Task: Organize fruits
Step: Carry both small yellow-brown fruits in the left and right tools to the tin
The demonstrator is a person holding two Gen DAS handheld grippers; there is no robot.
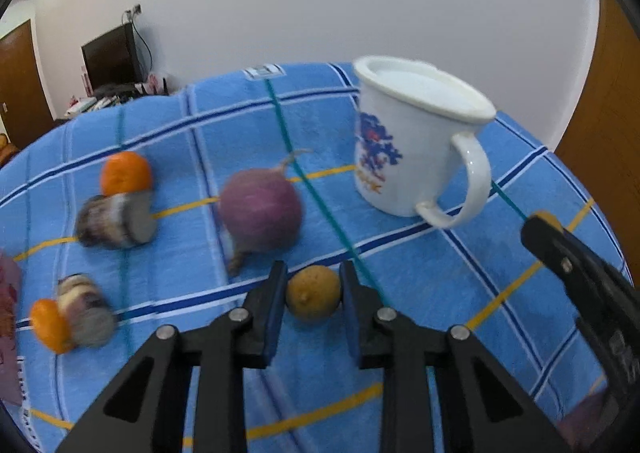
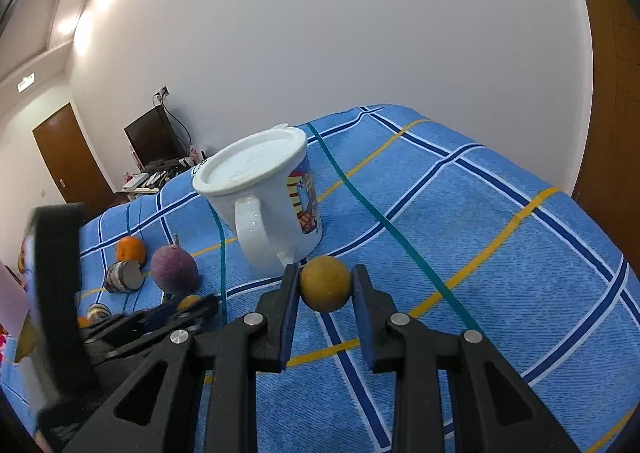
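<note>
In the left wrist view my left gripper [image 1: 314, 273] is shut on a small yellow-brown fruit [image 1: 314, 295], low over the blue checked cloth [image 1: 400, 293]. My right gripper [image 2: 326, 273] is shut on a similar round yellow-brown fruit [image 2: 325, 285], just in front of a white lidded mug [image 2: 272, 205]. That mug [image 1: 416, 141] stands right of centre in the left view too. A purple onion [image 1: 260, 209], two oranges [image 1: 126, 173] [image 1: 48, 327] and two blurred cylinders [image 1: 116, 223] [image 1: 86, 311] lie to the left. One finger of the right gripper [image 1: 568, 257] shows at the right edge.
The cloth-covered surface ends at a white wall [image 1: 320, 5] behind the mug. A pink sheet [image 1: 8, 293] lies at the far left. In the right wrist view the left gripper [image 2: 180, 313] sits low left, beside a blurred black part [image 2: 56, 293]. A dark monitor [image 2: 154, 141] stands far back.
</note>
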